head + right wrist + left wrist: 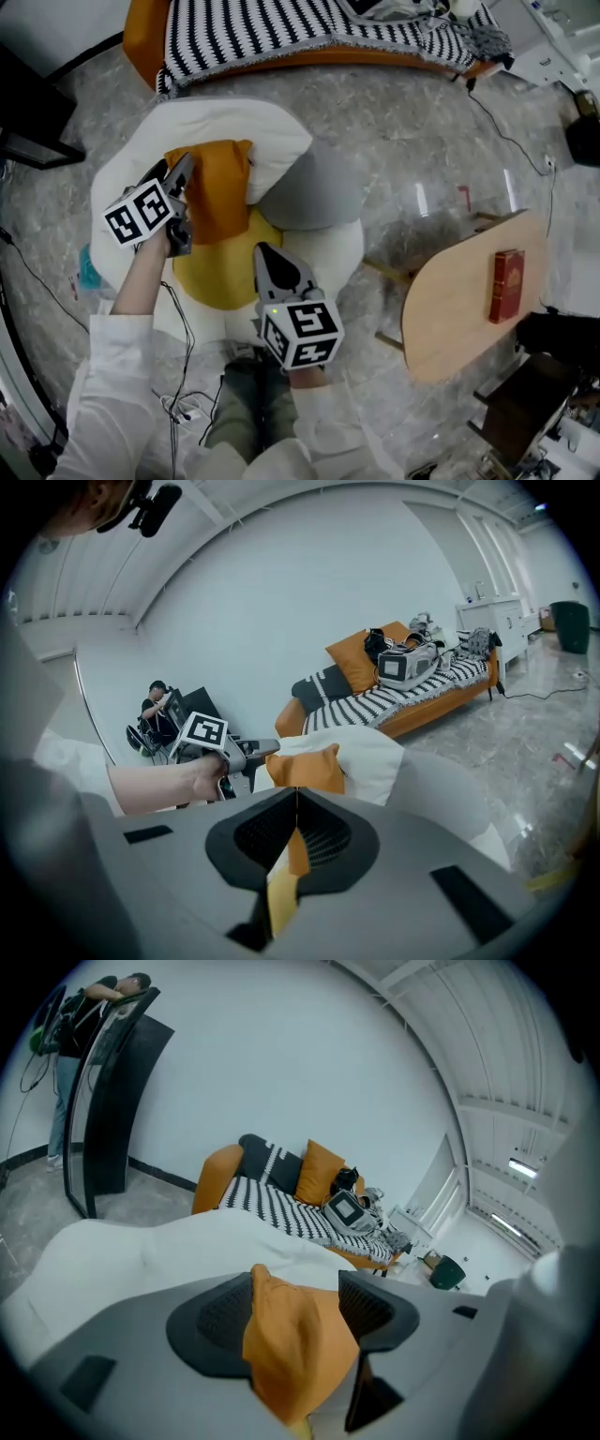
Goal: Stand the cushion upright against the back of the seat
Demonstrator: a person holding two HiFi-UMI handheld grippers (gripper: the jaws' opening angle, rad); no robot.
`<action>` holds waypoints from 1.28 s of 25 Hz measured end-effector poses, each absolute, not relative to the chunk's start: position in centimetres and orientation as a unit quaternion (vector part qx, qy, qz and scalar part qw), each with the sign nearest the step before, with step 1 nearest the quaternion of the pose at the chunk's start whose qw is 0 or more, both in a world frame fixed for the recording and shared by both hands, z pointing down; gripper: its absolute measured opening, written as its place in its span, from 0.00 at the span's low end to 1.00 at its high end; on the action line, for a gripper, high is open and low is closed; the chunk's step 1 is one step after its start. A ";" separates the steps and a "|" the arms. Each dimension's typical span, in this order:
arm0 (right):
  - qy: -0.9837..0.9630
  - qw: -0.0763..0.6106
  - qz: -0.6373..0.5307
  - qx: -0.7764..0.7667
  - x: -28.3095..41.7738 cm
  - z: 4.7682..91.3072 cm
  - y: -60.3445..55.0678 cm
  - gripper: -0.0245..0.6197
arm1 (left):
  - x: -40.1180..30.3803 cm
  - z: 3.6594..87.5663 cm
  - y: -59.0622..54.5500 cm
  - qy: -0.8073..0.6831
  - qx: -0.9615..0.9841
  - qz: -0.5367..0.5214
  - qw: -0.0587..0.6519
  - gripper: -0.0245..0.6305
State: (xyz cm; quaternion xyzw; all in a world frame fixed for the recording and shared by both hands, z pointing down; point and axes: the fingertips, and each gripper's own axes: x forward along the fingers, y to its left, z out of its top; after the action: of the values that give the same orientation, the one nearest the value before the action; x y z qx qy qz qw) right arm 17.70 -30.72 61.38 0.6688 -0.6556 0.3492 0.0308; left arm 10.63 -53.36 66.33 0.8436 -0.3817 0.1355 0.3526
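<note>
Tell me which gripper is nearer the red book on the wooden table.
Right. The right gripper is over the middle of the seat, left of the book. The left gripper is farther left again, at the orange cushion.

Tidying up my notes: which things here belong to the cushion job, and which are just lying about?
Job: orange cushion, white seat, left gripper, right gripper.
Lying about: red book, wooden table, striped sofa, floor cables.
</note>
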 end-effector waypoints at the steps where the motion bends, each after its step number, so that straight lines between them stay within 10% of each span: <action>1: -0.658 0.031 0.346 0.668 17.6 61.2 -30.8 0.06 | 10.6 65.9 -53.3 -0.382 0.846 0.133 0.349 0.45; 32: -0.737 0.056 0.216 0.638 11.4 34.7 -22.4 0.06 | 6.4 32.4 -28.3 -0.166 0.946 0.041 0.275 0.39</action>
State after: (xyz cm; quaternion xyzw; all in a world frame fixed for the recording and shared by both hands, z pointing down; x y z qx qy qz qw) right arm 11.45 -22.45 34.72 0.6382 -0.7369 0.2156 0.0557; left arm 6.42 -28.26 32.43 0.9460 -0.1659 0.0413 0.2754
